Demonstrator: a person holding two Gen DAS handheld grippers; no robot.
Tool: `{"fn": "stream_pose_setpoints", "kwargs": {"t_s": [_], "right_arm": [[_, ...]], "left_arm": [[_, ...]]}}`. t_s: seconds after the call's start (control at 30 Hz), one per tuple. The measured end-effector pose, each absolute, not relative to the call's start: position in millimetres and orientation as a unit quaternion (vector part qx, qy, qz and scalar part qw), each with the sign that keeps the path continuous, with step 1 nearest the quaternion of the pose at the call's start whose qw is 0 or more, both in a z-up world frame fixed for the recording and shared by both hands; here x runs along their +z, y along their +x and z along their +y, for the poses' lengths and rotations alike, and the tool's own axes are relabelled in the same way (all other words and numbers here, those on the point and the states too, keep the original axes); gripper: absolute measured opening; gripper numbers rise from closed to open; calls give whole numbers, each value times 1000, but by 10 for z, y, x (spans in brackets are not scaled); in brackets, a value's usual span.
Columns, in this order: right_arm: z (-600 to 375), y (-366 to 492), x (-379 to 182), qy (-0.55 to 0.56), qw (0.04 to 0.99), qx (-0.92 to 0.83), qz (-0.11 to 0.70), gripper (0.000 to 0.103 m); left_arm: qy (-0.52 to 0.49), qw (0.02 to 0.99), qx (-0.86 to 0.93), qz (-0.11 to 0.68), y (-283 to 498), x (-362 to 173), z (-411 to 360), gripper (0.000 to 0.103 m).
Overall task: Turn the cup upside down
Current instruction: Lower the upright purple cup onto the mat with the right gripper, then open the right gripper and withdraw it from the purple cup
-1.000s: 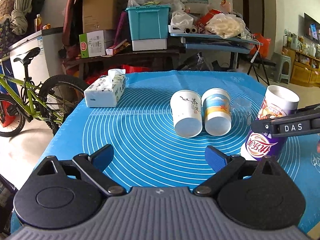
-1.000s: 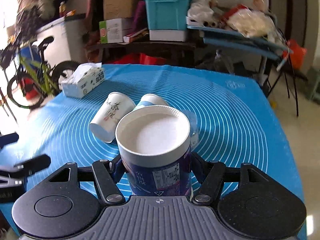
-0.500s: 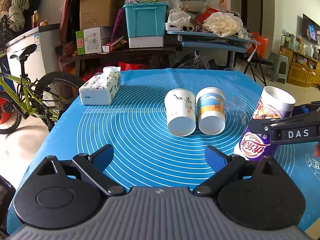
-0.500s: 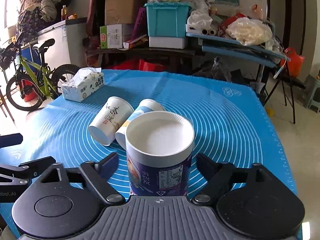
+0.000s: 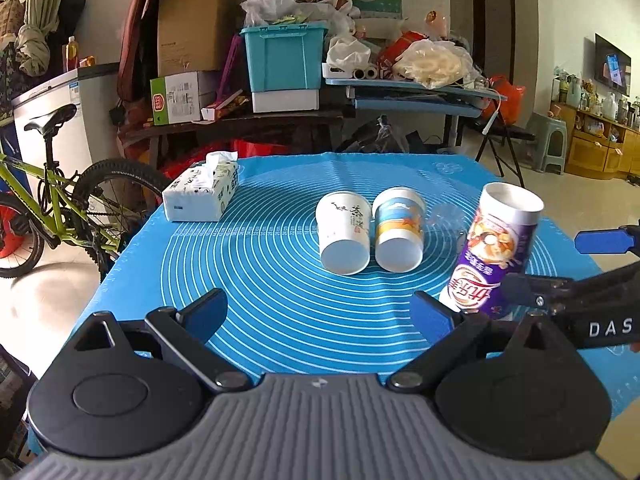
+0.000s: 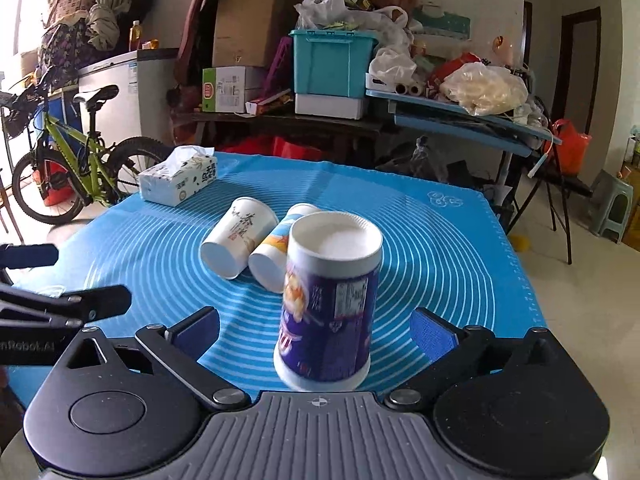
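purple cup: sat bottom-up near the tabletop's right edge
right gripper: fingers spread, not touching it
left gripper: fingers spread, holding nothing

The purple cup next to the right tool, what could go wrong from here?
1. The purple cup stands base-up but looks tilted between the open fingers of the right tool; it might tip over.
2. If it falls left, it could knock the two paper cups lying on their sides, the ink-painting cup and the blue-and-orange cup.
3. A pad sits close, so withdrawing carelessly could clip it.
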State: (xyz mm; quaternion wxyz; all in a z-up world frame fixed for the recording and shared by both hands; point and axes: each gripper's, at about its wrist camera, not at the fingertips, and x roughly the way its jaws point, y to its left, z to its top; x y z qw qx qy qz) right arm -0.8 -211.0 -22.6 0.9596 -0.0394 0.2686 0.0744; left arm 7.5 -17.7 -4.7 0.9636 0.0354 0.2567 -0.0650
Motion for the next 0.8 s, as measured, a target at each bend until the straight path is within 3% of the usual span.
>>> {"fn": "stream_pose_setpoints", "kwargs": {"t_s": [0.8], "right_arm": [[-2316,-692,-104,-34,968,58,243,103]], "left_arm": [[51,967,-77,239,-370,-7,-398,97]]}}
